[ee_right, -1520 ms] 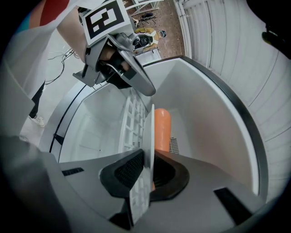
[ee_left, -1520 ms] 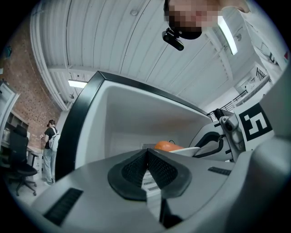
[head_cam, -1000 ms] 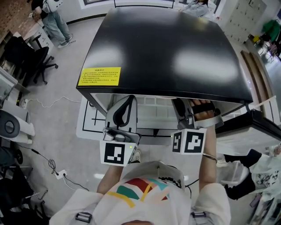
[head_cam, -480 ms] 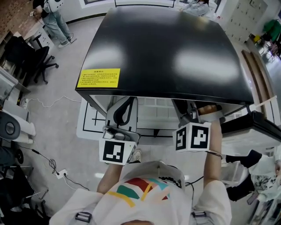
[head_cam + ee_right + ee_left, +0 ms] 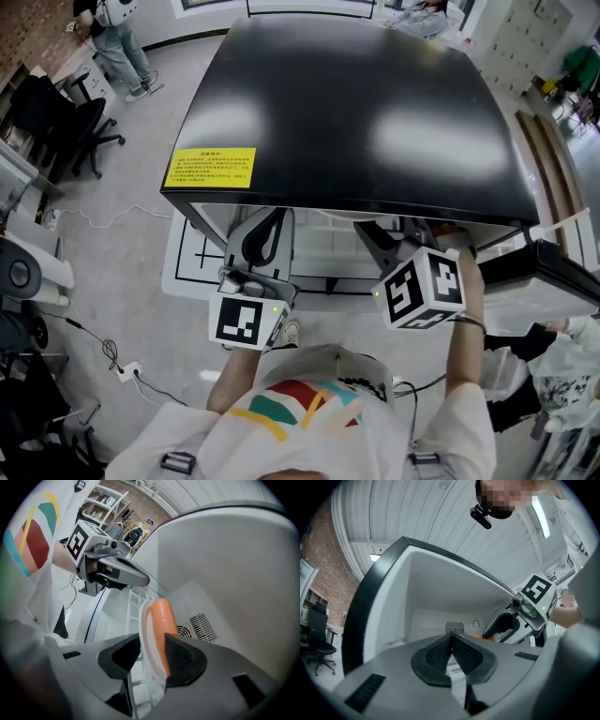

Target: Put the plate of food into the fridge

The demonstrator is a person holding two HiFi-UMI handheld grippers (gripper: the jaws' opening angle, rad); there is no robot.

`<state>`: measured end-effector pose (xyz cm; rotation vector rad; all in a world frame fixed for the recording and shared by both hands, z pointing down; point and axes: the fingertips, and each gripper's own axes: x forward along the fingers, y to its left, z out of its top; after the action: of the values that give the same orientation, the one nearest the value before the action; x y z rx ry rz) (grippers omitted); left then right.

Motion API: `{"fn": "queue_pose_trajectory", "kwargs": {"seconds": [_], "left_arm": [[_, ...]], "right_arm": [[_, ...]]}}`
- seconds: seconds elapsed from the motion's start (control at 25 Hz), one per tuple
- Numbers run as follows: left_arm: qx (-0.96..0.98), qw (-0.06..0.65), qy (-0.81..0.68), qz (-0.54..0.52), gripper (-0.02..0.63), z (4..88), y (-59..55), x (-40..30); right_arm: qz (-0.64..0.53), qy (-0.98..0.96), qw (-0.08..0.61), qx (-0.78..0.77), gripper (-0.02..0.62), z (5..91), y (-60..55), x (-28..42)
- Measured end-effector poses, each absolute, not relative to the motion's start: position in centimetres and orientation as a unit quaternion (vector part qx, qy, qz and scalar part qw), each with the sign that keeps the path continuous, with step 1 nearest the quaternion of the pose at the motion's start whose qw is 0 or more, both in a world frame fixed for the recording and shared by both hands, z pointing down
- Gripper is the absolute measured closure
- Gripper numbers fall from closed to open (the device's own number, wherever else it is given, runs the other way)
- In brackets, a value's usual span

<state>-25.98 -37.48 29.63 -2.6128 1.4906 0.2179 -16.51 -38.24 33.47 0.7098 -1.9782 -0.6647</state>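
Grey floor [image 5: 141, 246], black office chair [image 5: 58, 117], brick wall [image 5: 23, 28].

place: lab-style workroom | evidence: fridge [image 5: 356, 103] on open grey floor [image 5: 150, 169]; office chair [image 5: 80, 131]; loose cables [image 5: 105, 349]; brick wall [image 5: 23, 37]; metal shelves [image 5: 107, 501]; ceiling strip light [image 5: 542, 513]

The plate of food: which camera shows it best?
The right gripper view: the plate stands edge-on mid-picture, orange food on it. The left gripper view catches only an orange sliver inside the fridge. In the head view the fridge's black top hides it.
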Motion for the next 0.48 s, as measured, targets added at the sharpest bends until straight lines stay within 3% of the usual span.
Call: {"fn": "queue_pose_trajectory", "kwargs": {"seconds": [0.24,0.48], "left_arm": [[-0.872,0.053,0.481,0.074,0.598,29.7,-37.5,-25.4],[-0.869,0.063,0.484,0.078,0.598,29.0,-37.3,-25.2]], "right_arm": [[-0.205,-0.854,0.394,0.273,0.413,32.9,-37.4,-17.3],[-0.207,-0.861,0.372,0.278,0.411,32.3,-37.1,-17.3]]}}
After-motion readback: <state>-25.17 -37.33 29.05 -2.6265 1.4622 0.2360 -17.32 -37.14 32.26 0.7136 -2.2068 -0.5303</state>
